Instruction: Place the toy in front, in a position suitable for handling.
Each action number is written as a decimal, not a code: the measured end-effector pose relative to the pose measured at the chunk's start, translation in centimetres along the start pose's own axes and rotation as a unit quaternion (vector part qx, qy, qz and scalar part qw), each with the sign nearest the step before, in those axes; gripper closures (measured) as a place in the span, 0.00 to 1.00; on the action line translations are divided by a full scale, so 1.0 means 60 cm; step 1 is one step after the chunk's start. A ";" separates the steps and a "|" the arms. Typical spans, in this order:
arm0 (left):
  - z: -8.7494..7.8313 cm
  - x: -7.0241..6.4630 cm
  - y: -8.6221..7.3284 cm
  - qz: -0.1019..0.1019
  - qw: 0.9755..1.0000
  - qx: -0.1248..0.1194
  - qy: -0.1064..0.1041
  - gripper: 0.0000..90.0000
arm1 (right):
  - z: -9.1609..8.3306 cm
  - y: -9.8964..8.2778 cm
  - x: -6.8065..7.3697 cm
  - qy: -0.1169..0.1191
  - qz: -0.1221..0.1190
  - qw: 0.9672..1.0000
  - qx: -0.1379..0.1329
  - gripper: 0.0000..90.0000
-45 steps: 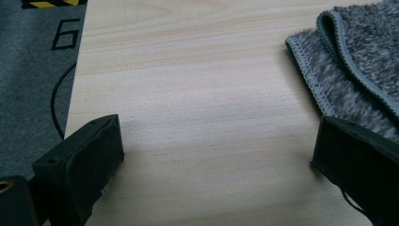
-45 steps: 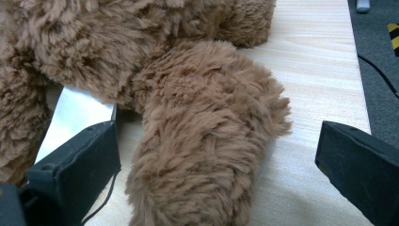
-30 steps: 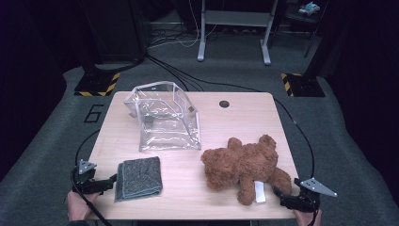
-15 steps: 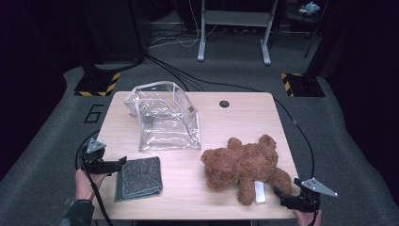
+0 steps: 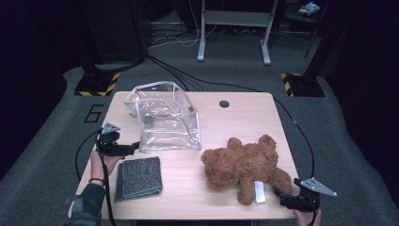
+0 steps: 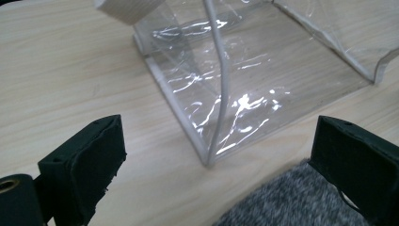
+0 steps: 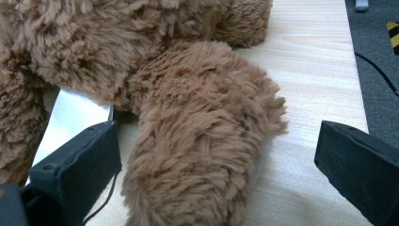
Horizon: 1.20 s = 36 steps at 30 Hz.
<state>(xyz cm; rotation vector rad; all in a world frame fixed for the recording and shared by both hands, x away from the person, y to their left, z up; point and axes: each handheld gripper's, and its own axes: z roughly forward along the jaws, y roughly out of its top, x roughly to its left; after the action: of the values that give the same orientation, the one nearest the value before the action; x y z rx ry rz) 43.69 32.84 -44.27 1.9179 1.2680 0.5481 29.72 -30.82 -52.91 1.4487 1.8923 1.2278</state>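
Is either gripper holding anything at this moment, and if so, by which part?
Nothing is held. The left gripper is open beside the clear bag; the right gripper is open around the teddy bear's leg, not clamped.

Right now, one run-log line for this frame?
left tongs: open, at corner of clear plastic pouch | right tongs: open, around leg of brown plush teddy bear | folded grey felt cloth: untouched

A large digit "6" (image 5: 94, 113) is seen marked in dark paint on the grey carpeted floor (image 5: 56, 136), just beside the left edge of the light wooden table (image 5: 244, 122). The white fabric tag (image 5: 259, 192) on the brown plush teddy bear (image 5: 244, 162) cannot be read.
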 end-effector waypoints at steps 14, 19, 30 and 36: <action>0.055 -0.014 0.060 0.008 1.000 0.005 0.000 0.31 | 0.002 0.001 -0.001 -0.002 -0.005 1.000 0.003 0.01; 0.072 -0.015 0.062 0.018 0.999 0.006 0.035 0.46 | 0.002 0.001 0.000 -0.004 -0.007 1.000 0.005 0.01; 0.093 -0.006 0.056 0.005 0.999 -0.006 0.036 0.72 | 0.002 0.000 0.000 -0.006 -0.008 1.000 0.005 0.02; 0.101 -0.010 0.056 -0.001 0.999 -0.018 0.041 0.87 | 0.002 0.000 0.003 -0.012 -0.006 1.000 0.006 0.02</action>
<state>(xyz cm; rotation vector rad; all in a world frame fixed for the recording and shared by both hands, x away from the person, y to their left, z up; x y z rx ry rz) 49.62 29.39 -45.33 1.8818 1.3030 0.6497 29.75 -30.61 -52.97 1.4487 1.8929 1.1915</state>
